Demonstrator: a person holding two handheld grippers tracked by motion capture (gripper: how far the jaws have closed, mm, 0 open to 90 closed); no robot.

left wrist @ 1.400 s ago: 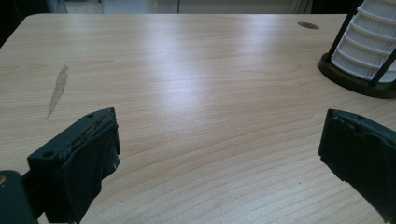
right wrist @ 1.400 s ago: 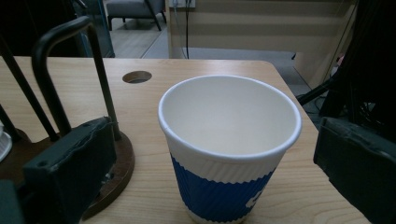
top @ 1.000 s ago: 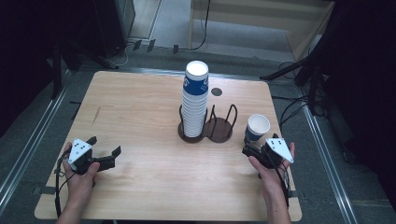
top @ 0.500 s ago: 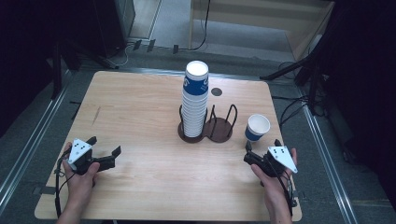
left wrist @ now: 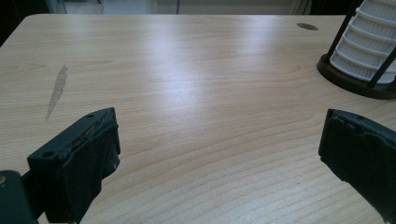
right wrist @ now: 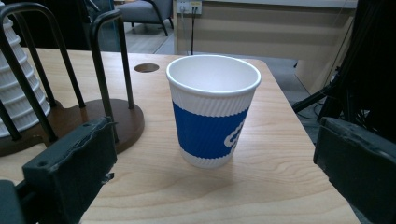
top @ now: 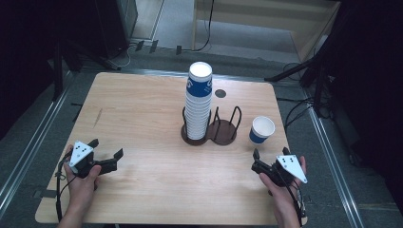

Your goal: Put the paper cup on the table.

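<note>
Right tongs point(top: 267, 160) have backed off, released, leaving the blue-and-white paper cup point(top: 262, 130) standing alone on the worktop point(top: 142, 109); left tongs point(top: 105, 153) also released.

Light wooden table point(top: 142, 109), round grommet hole point(top: 220, 93) at far edge. Dark double-ring cup holder point(top: 211, 130) at centre-right, tall cup stack point(top: 197, 102) in its left ring. Single blue-and-white paper cup point(top: 262, 129) upright just right of holder.

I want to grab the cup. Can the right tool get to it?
Probably yes. The right tool is open and aimed at the cup, which stands upright alone on bare table, with the rack off to one side.
</note>
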